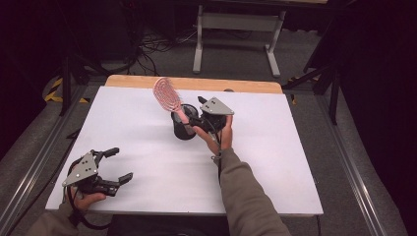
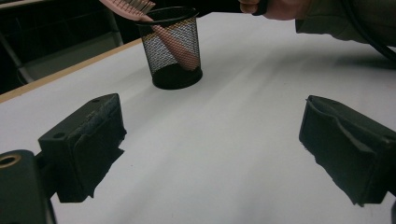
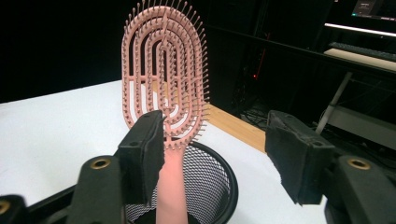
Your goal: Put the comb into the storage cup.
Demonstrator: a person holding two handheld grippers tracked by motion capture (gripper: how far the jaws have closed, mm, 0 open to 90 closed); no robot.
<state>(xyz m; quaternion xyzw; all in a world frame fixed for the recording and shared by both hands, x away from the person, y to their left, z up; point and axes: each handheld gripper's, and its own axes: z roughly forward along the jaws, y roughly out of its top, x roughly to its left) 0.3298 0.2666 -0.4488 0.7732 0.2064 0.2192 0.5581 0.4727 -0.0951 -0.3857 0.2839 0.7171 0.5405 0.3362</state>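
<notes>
A pink hairbrush [image 1: 167,96] stands handle-down in a black mesh cup [image 1: 183,125] near the middle of the white table, its oval head leaning back and left above the rim. My right gripper [image 1: 195,115] is just right of the cup, open. In the right gripper view the brush [image 3: 163,70] rises by the left jaw, its handle inside the cup [image 3: 212,182], with the gripper [image 3: 217,135] spread wide and holding nothing. My left gripper [image 1: 123,164] rests open near the table's front left corner. It faces the cup [image 2: 175,46] from a distance, and bare table lies between its jaws [image 2: 212,149].
The white tabletop [image 1: 275,147] has a wooden strip [image 1: 196,82] along its far edge. Metal rails [image 1: 359,191] run along both sides. Beyond the table stand a grey frame's legs [image 1: 198,44] and loose cables [image 1: 152,46] on the floor.
</notes>
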